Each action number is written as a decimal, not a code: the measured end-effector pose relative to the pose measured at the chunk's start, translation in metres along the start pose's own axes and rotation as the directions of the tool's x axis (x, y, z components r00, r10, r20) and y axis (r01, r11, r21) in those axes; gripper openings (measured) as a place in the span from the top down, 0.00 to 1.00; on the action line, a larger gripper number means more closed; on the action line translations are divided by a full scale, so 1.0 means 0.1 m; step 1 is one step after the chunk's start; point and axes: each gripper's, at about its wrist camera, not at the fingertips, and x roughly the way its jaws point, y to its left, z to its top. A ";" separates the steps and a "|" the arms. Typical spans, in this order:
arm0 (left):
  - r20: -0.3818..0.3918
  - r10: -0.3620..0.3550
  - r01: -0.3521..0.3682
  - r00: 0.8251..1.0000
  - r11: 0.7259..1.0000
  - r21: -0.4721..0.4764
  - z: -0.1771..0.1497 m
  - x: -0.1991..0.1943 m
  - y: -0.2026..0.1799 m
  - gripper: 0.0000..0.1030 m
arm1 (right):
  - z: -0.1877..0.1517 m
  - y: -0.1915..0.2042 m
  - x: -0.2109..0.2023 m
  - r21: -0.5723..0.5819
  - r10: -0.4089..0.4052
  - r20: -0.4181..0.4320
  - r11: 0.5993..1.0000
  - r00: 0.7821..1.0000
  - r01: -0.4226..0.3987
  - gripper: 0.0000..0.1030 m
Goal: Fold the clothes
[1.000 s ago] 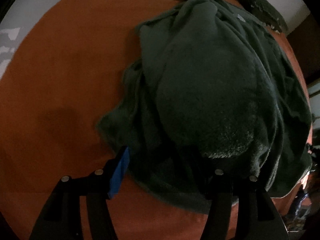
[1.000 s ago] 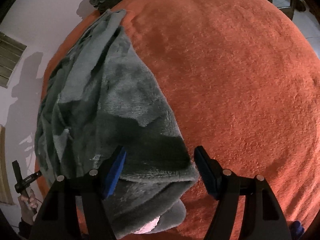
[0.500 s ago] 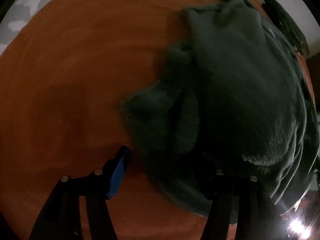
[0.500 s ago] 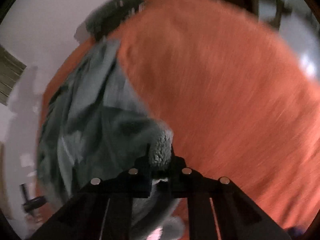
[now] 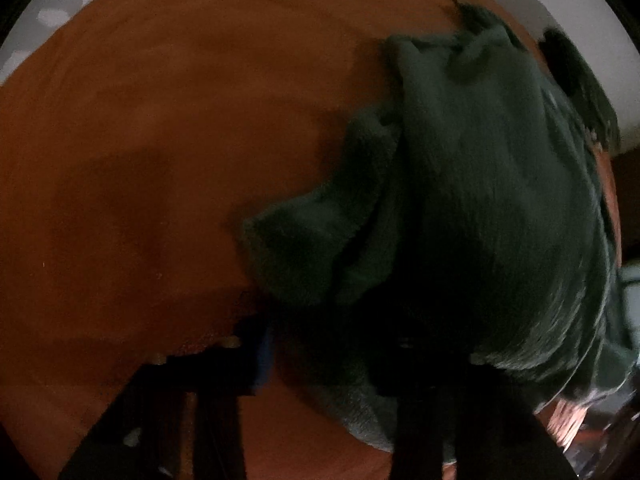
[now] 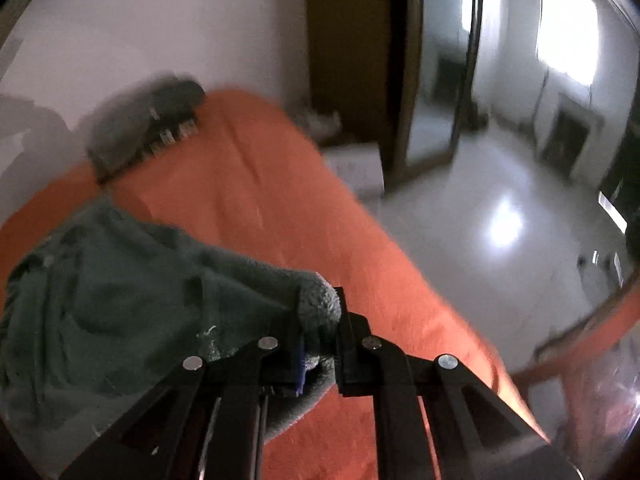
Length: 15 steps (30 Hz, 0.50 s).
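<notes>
- Fleece garment, dark green and plush (image 6: 120, 300), is bunching at one edge between the nearly shut jaws of the right gripper (image 6: 320, 320), which is pinching a thick fold.
- It is draping from that pinch toward eight o'clock, its long axis running toward the far end of the orange bedspread (image 6: 260, 200).
- The left gripper (image 5: 320, 344) has just been closing; fabric is lying between its jaws, but darkness is hiding whether the pads are pressing it.
- Soft, limp and light, I judge; hems and corners are offering the surest hold.

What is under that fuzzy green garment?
Under the green fleece garment lies an orange blanket, showing all around it. Whatever else sits beneath its folds is covered.
</notes>
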 end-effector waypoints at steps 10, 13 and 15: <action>0.430 0.012 -0.001 0.903 1.000 -0.027 0.14 -1.46 -0.47 0.87 | -0.90 -0.09 0.00 0.165 0.327 -0.109 0.937 0.939 -0.307 0.71; 0.595 -0.086 -0.027 0.799 0.984 0.178 0.04 -2.07 -1.11 0.87 | -1.27 0.21 -0.20 0.085 0.408 -0.138 0.913 0.903 -0.400 0.65; 0.626 -0.222 -0.046 0.748 0.923 0.383 -0.25 -2.28 -1.76 0.87 | -1.52 0.42 -0.25 0.027 0.438 -0.187 0.897 0.880 -0.441 0.65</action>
